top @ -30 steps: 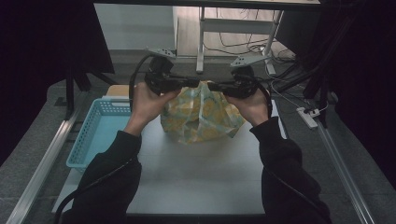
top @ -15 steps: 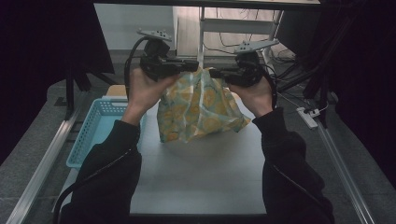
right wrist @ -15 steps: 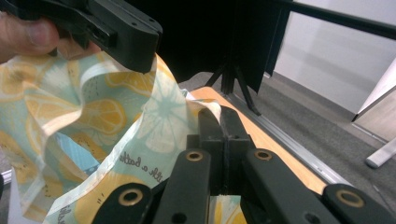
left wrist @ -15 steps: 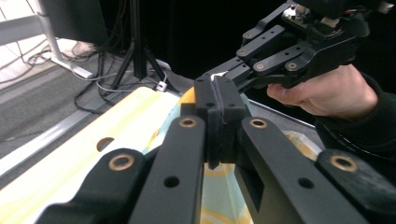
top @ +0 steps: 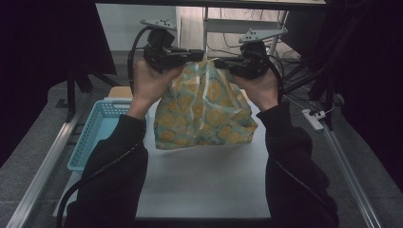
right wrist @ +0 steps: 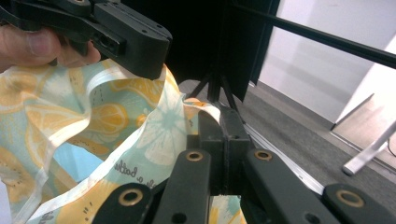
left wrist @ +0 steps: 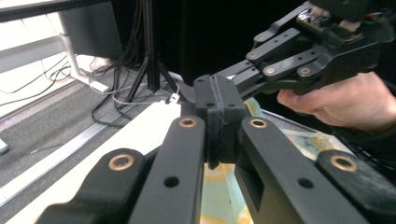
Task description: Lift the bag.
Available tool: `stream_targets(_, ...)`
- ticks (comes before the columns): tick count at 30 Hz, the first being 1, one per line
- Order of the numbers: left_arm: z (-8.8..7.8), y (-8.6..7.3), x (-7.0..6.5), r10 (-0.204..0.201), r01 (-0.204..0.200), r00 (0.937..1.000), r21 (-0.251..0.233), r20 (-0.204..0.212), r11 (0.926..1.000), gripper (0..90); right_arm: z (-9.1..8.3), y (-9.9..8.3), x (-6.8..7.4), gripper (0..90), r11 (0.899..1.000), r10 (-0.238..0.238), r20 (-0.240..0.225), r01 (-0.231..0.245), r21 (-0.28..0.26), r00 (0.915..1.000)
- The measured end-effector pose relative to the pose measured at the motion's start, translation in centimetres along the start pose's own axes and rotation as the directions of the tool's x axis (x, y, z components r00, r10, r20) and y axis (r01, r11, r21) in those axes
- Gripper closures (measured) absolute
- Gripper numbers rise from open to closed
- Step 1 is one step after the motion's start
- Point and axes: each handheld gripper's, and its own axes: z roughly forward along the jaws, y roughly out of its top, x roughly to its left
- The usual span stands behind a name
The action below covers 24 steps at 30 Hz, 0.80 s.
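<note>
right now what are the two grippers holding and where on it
Both grip the lemon-print bag by its top edge: the left gripper at the left end, the right gripper at the right end, jaws shut on it. The bag hangs above the table.

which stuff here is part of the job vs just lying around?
In the job:
- lemon-print bag, hanging above the table
- left gripper, shut on the bag's top edge
- right gripper, shut on the same edge

Lying about:
- blue basket, left of the white table
- power strip on the floor, right
</note>
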Motion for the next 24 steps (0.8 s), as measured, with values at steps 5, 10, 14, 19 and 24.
stream_targets(5,1.1,-1.0,0.7,-0.010,0.010,0.9999,0.016,-0.007,0.9998,89.8,0.8,-1.4,-0.4,90.0,1.000,0.014,0.002,-0.014,0.020,0.9999)
stream_targets(10,1.6,-1.1,0.5,0.016,-0.016,0.9997,0.030,-0.019,0.9994,89.5,1.3,-2.2,-0.5,89.8,0.999,0.025,0.003,-0.025,0.034,0.9997)
stream_targets(14,1.7,-1.2,0.4,0.023,-0.022,0.9994,0.028,-0.025,0.9993,88.0,1.4,-2.3,-0.6,89.0,0.999,0.029,0.002,-0.029,0.035,0.9996)
stream_targets(19,1.3,-1.6,0.4,0.028,-0.028,0.9993,0.020,-0.026,0.9994,71.4,1.4,-2.5,-0.5,80.0,0.999,0.032,0.008,-0.032,0.034,0.9995)
stream_targets(24,0.9,-2.5,0.8,0.028,-0.027,0.9984,0.034,-0.048,0.9991,58.5,1.6,-2.9,-0.7,73.2,0.998,0.048,0.014,-0.049,0.035,0.9987)
